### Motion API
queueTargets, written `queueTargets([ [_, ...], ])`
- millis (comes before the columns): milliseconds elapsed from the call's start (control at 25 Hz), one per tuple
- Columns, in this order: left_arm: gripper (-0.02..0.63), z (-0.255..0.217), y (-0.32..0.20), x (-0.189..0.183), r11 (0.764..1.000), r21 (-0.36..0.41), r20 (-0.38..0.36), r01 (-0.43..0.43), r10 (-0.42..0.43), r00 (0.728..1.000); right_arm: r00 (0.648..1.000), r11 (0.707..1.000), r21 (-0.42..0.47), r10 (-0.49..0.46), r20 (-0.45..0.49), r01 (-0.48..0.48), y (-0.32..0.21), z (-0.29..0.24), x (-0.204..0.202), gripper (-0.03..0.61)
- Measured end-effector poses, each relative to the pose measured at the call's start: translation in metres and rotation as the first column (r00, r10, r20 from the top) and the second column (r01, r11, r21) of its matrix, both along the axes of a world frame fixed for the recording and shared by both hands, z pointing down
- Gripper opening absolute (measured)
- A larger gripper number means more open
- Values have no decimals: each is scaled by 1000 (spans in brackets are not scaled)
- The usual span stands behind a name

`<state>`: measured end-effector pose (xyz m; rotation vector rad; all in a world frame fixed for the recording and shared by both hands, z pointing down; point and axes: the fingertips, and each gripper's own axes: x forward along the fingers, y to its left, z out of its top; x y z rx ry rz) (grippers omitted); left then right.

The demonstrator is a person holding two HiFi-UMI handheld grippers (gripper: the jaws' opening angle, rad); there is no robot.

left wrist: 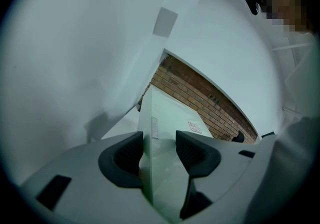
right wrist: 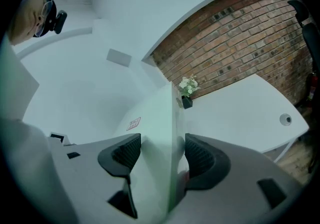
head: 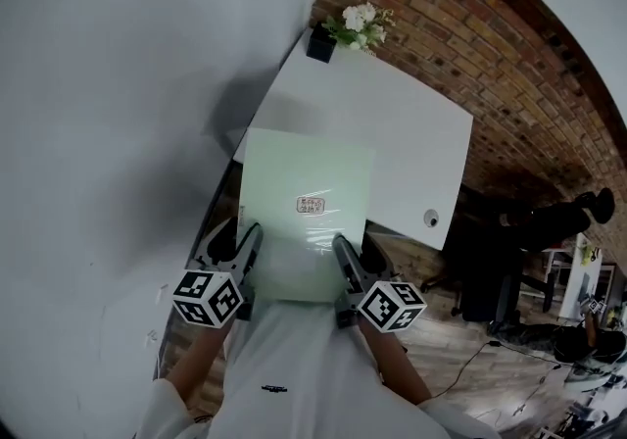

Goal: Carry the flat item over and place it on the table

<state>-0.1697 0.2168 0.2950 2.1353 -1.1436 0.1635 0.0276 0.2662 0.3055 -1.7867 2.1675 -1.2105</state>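
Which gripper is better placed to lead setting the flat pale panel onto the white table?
Right, probably. Both the left gripper and right gripper clamp the pale flat panel, but the white table spreads bare on the right gripper's side; the left faces the wall.

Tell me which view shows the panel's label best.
Head view: the label faces the camera, near the middle of the panel. The left gripper view and right gripper view show it only slanted and small.

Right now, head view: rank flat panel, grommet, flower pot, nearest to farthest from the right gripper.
1. Flat panel: clamped in the right gripper.
2. Grommet: right side of the table.
3. Flower pot: table's far corner.
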Motion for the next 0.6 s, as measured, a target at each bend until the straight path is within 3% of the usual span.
queueTargets([
  [360, 206, 8, -89, -75, 999, -47, -29, -23, 21, 999, 1000, 999, -34, 28, 3, -28, -83, 6, -75, 285],
  [600, 206, 3, -124, -79, 999, -40, -47, -26, 24, 999, 999, 999, -30, 36, -17, -36, -118, -3, -77, 285],
])
